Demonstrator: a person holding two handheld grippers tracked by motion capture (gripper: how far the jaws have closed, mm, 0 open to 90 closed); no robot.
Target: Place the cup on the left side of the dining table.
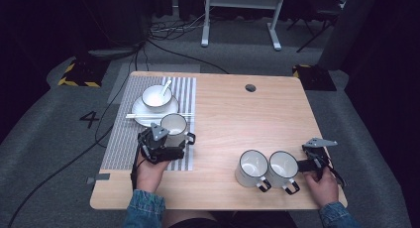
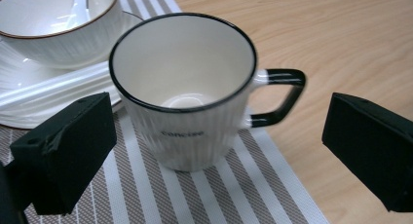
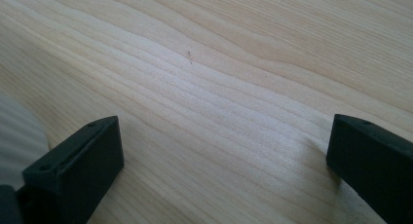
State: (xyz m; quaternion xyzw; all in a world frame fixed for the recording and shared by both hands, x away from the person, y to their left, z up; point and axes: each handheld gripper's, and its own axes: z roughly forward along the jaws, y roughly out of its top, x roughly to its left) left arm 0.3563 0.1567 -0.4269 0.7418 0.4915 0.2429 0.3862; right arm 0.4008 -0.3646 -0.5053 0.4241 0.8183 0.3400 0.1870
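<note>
Where the left gripper (image 2: 209, 151) points, its jaws stand wide apart and grip nothing; a white mug (image 2: 187, 87) with black rim stands upright between and just beyond them, clear of both pads, handle turned toward the right-hand jaw. Mug sits on the striped placemat (image 2: 234, 195), close to the mat's right edge. Beyond the left-hand jaw: a saucer (image 2: 29, 112) carrying a bowl (image 2: 53, 34), with white chopsticks (image 2: 48, 90) laid across the saucer rim, just beside the mug. A spoon (image 1: 165, 86) rests in the bowl.

Right gripper (image 3: 224, 160): jaws equally wide, nothing held, bare wood of the table (image 3: 219, 78) between and ahead of them. From above, this gripper (image 1: 309, 163) lies near the table's right edge and front corner, with two further mugs (image 1: 267, 168) just ahead of its jaws, the nearer one all but touching them; the two mugs stand side by side, touching or nearly so, handles toward the front edge.

Open room: broad bare wood between the two grippers and across the far right half of the table, broken by a small round hole (image 1: 250, 87) near the far edge. Little room to the left gripper's far side, crowded by the saucer.

Count:
- mugs 3
- bowl 1
- saucer 1
- spoon 1
- chopsticks, one pair
- placemat 1
- grippers 2
</note>
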